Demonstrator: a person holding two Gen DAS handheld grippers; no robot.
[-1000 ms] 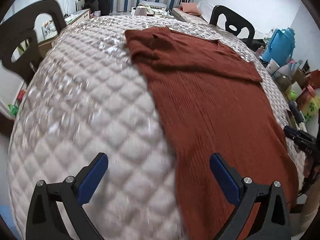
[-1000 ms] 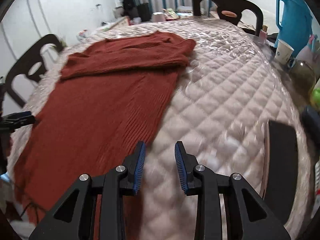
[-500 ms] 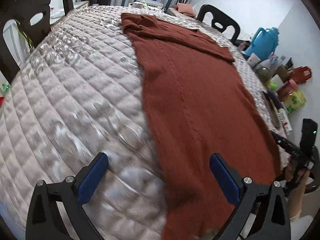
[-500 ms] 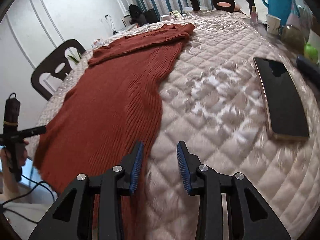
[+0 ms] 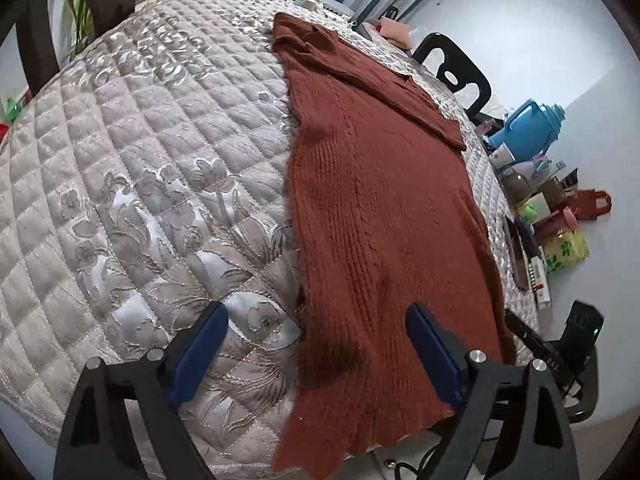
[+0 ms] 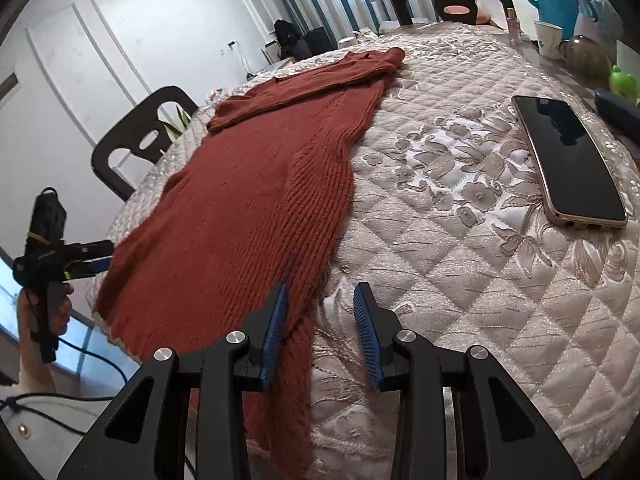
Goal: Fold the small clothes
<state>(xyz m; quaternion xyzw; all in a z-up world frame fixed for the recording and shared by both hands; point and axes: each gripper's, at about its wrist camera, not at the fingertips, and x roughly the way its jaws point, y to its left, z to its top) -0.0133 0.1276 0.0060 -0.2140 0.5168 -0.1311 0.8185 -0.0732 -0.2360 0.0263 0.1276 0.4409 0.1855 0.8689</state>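
The rust-red knitted garment [image 5: 380,216] lies flat along the quilted counter [image 5: 140,168], its hem hanging over the near edge and a sleeve folded across the far end, toward twelve o'clock; the left gripper [image 5: 316,344] stands wide, its jaws just narrowed a little, straddling the garment's side edge without pressing it; the right gripper [image 6: 320,328] is half-parted at the hem's other corner, cloth beside its left pad, nothing clamped; a phone [image 6: 568,160] rests at two o'clock.

A quilted table [image 6: 460,240] carries a rust sweater [image 6: 248,208] and a phone [image 6: 568,160].
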